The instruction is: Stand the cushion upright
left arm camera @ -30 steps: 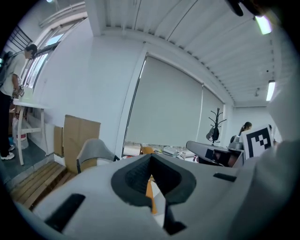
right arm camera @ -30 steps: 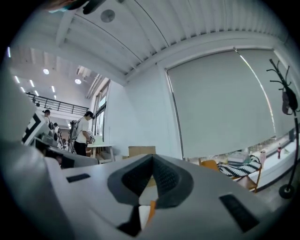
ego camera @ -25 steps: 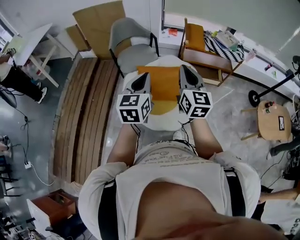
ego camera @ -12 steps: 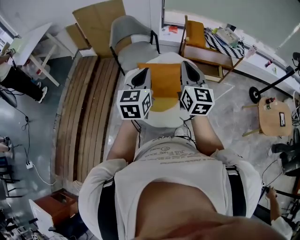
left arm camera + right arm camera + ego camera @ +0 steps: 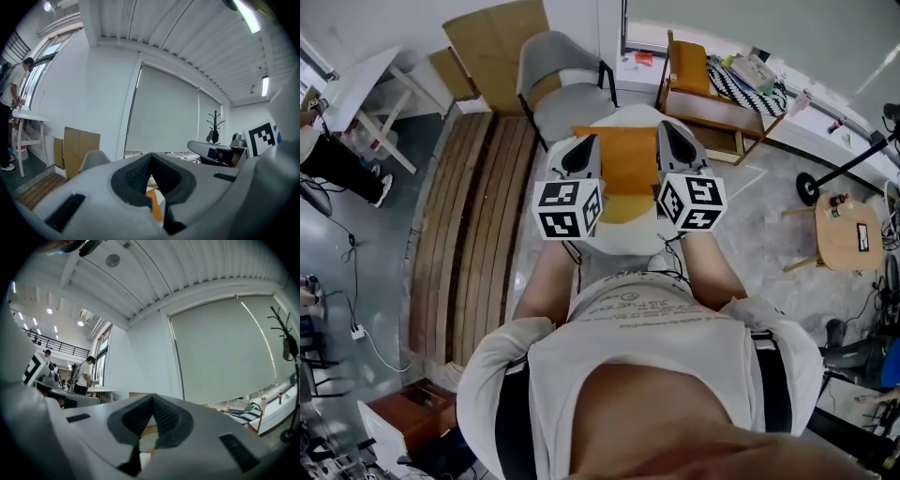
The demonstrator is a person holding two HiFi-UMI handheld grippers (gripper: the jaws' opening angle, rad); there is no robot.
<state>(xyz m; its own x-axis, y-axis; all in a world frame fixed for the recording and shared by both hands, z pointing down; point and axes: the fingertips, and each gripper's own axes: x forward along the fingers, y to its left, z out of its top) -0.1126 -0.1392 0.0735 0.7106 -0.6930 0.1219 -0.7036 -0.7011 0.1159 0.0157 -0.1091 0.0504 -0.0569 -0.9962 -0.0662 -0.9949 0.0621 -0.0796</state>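
- Right now the orange cushion (image 5: 628, 164) sits on the white round seat (image 5: 619, 242), between the two tools. From above I cannot tell whether it lies flat or leans up against the seat's back.
- The left hand-held gripper (image 5: 587, 142) hovers by the cushion's left edge with its jaws pressed together on nothing. A sliver of orange shows below its tips in its own view.
- The right hand-held gripper (image 5: 667, 128) hovers by the right edge, its jaws likewise pressed together and empty.
- With both pairs of jaws closed, the cushion can only be pushed or squeezed between the two tools. Soft fabric may well slide off the smooth tips.
- The seat looks rounded, so a cushion set on its edge could tip forward or slip over the rim if nothing props it from behind.
- Harder pressure from one side than the other would probably twist the cushion round rather than raise or steady it.
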